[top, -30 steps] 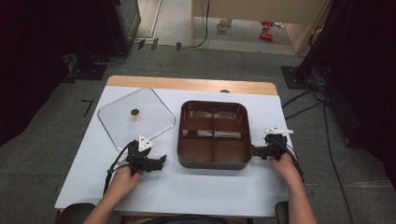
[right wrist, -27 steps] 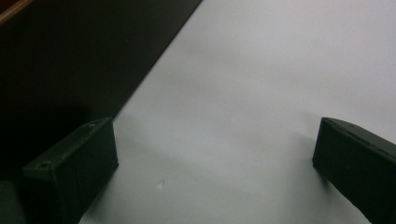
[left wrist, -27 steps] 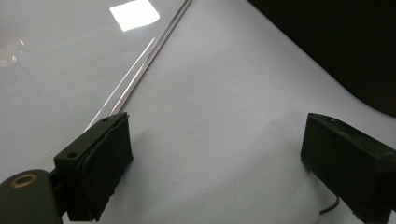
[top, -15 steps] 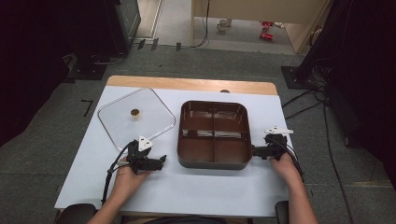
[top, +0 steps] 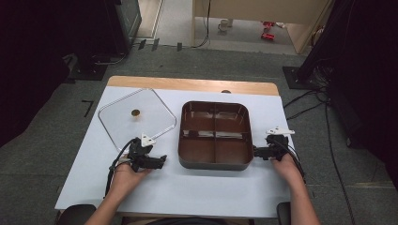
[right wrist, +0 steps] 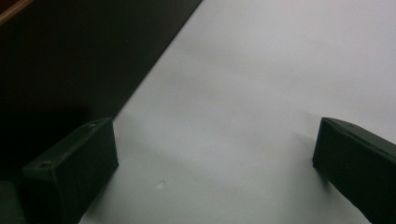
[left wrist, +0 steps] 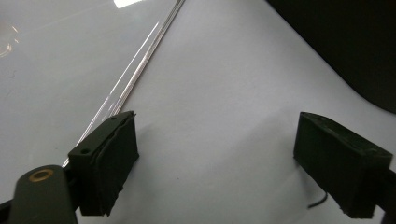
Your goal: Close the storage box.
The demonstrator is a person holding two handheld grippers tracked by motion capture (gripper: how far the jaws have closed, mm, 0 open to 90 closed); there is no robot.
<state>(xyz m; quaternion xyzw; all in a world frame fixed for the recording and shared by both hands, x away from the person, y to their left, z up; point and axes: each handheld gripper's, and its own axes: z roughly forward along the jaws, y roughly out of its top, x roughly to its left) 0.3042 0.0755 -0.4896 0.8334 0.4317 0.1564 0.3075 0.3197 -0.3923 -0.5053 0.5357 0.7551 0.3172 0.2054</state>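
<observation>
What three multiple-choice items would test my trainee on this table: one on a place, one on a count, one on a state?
1. Where does the clear lid lie?
A. left of the brown tray
B. on the tray
C. right of the tray

2. How many compartments has the tray?
A. two
B. four
C. six

3. How are the left gripper's jaws?
A. clamped on the lid
B. apart, nothing between
C. clamped on the tray

Key: 1 A, the lid lies flat on the table beside the tray; 2 B, crossed dividers; 3 B, bare table shows between them.
</observation>
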